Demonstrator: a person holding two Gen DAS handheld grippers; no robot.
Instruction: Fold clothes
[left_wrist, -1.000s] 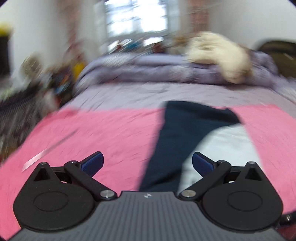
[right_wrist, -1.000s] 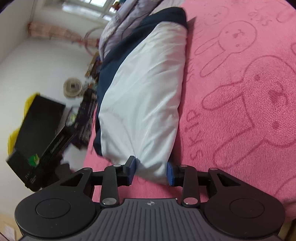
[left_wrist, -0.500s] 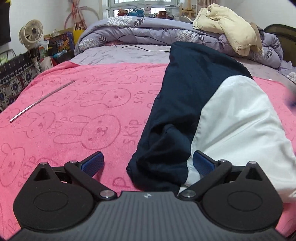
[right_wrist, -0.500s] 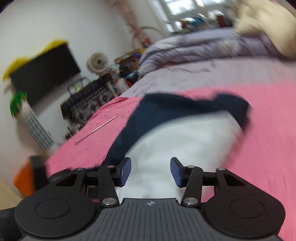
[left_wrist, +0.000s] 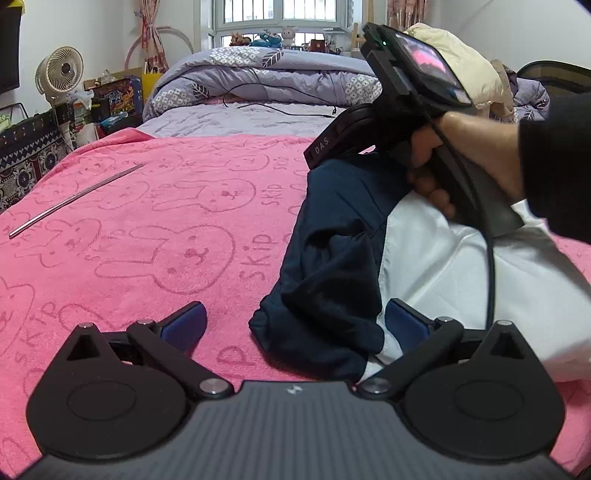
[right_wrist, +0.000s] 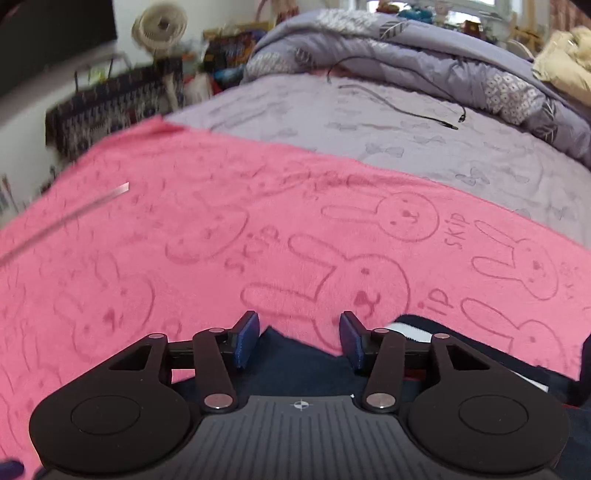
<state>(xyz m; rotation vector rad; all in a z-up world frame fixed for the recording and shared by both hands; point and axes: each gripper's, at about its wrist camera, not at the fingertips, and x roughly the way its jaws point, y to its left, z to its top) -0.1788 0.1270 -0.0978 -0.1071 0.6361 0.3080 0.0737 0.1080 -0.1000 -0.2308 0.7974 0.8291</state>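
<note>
A navy and white garment (left_wrist: 369, 258) lies folded lengthwise on the pink rabbit-print towel (left_wrist: 147, 240). My left gripper (left_wrist: 295, 325) is open, its fingers wide apart on either side of the garment's near navy end, gripping nothing. The right gripper's body (left_wrist: 406, 96) shows in the left wrist view, held by a hand over the garment's far end. In the right wrist view the right gripper (right_wrist: 299, 339) is open, its fingers just above the garment's navy edge (right_wrist: 295, 365), with the towel (right_wrist: 184, 240) beyond.
A thin metal rod (left_wrist: 74, 199) lies on the towel's left part. Behind the towel is a lilac sheet with a black cable (left_wrist: 288, 107), a bunched duvet (left_wrist: 266, 70) and a cream garment (left_wrist: 476, 70). A fan (left_wrist: 59, 74) and clutter stand at left.
My right gripper let go of the garment's white end, opened, and swung over to its far navy end. My left gripper dropped close to the near end, still open.
</note>
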